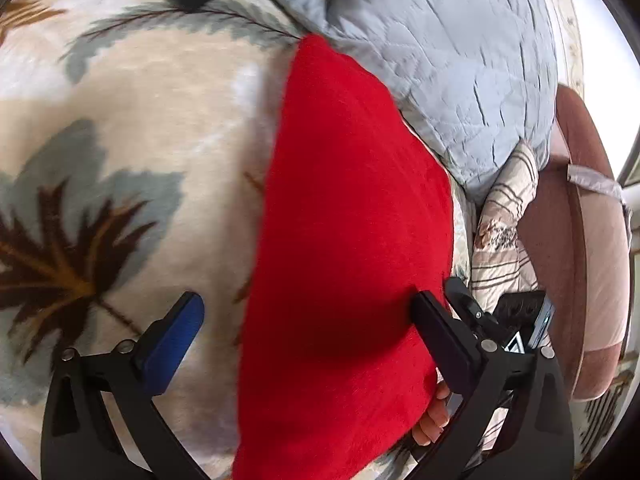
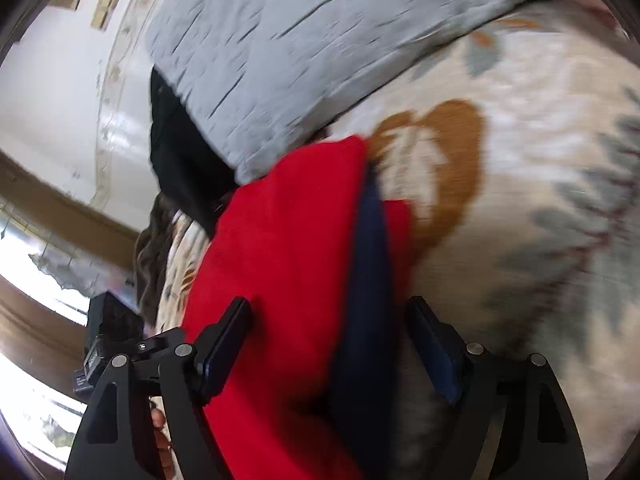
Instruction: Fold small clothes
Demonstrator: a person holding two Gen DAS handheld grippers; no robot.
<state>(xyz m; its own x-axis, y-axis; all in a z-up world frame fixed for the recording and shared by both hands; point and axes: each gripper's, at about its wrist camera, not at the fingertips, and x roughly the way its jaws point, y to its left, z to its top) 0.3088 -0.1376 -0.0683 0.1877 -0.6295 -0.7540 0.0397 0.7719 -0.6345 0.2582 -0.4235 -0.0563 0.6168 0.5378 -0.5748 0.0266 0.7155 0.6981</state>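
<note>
A small red garment [image 1: 344, 240] lies flat on a leaf-patterned blanket [image 1: 140, 152]. My left gripper [image 1: 308, 312] is open just above its near end, one finger over the blanket, the other over the red cloth. In the right wrist view the red garment [image 2: 288, 240] shows a dark navy band [image 2: 368, 280] along its edge. My right gripper [image 2: 328, 320] is open, its fingers wide on either side of that edge, not pinching it. The other gripper [image 1: 516, 320] shows at the garment's right side in the left wrist view.
A grey quilted cover [image 1: 448, 60] lies bunched just beyond the garment, with a black item [image 2: 180, 168] beside it. A checked pillow [image 1: 508, 216] and a pink padded bed edge [image 1: 580, 240] lie to the right. A white wall [image 2: 52, 72] stands behind.
</note>
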